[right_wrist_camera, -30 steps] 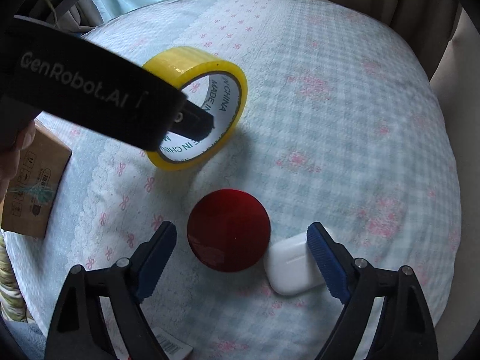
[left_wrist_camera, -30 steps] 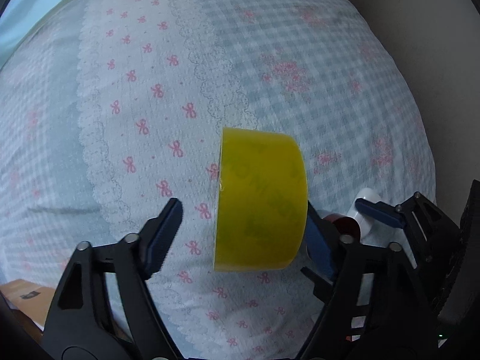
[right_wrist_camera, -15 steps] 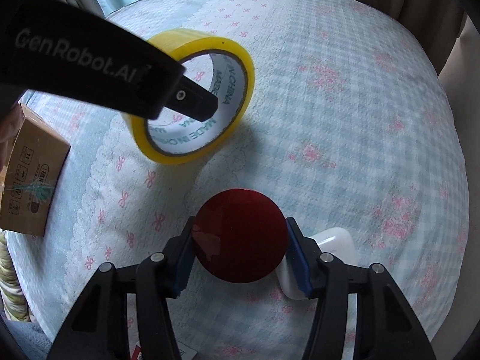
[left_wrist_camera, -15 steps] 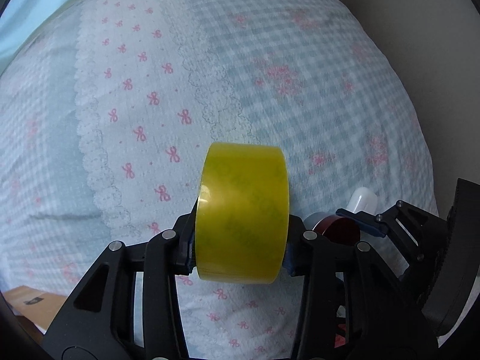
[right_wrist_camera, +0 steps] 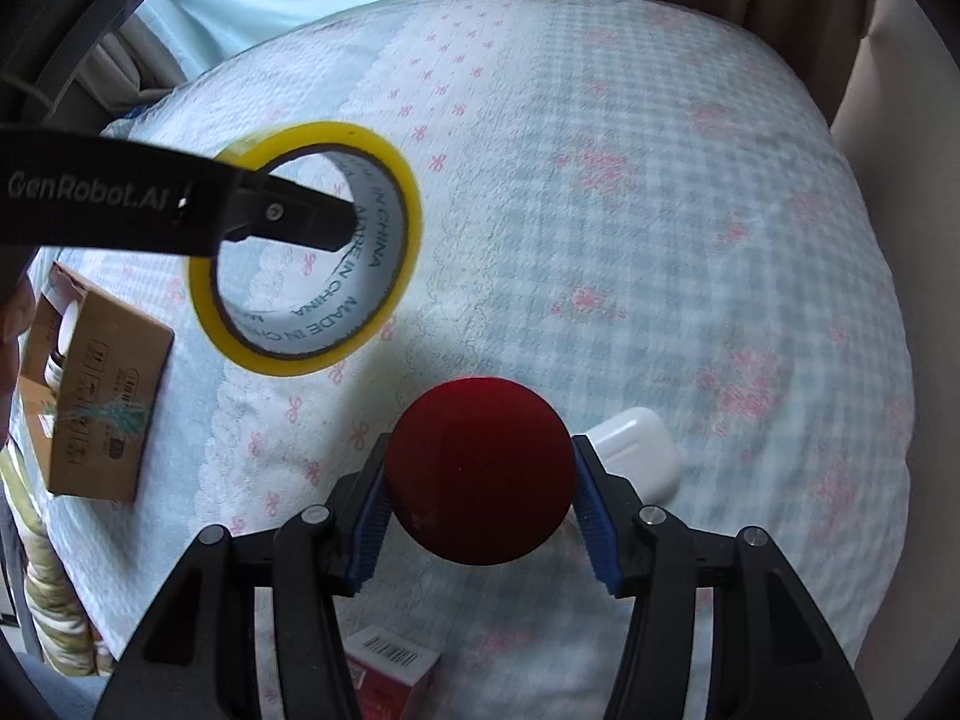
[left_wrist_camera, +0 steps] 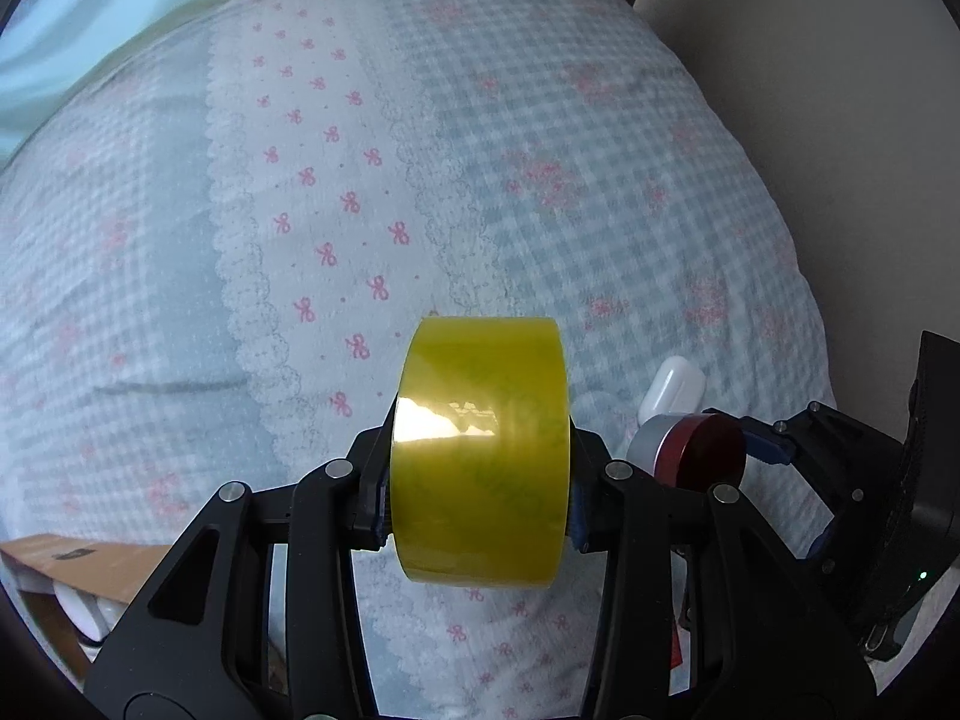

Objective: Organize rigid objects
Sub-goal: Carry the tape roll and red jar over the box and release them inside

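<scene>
Soft bedding [right_wrist_camera: 690, 192] — blue gingham with pink bows and lace — fills both views. Nearest, the right tongs [right_wrist_camera: 480, 498] are clamped on a round red-lidded tin [right_wrist_camera: 480, 471], held clear of the cover. Beside it lies a white earbud case [right_wrist_camera: 639, 447]. Further off, the left tongs [left_wrist_camera: 477, 495] grip a yellow tape roll [left_wrist_camera: 480, 456] by its flat sides (core printed "MADE IN CHINA"). Beyond sits a cardboard box [right_wrist_camera: 105, 402].

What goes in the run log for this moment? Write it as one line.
left tool: shut on yellow tape roll | right tool: shut on red round tin | white earbud case: on bedspread
</scene>
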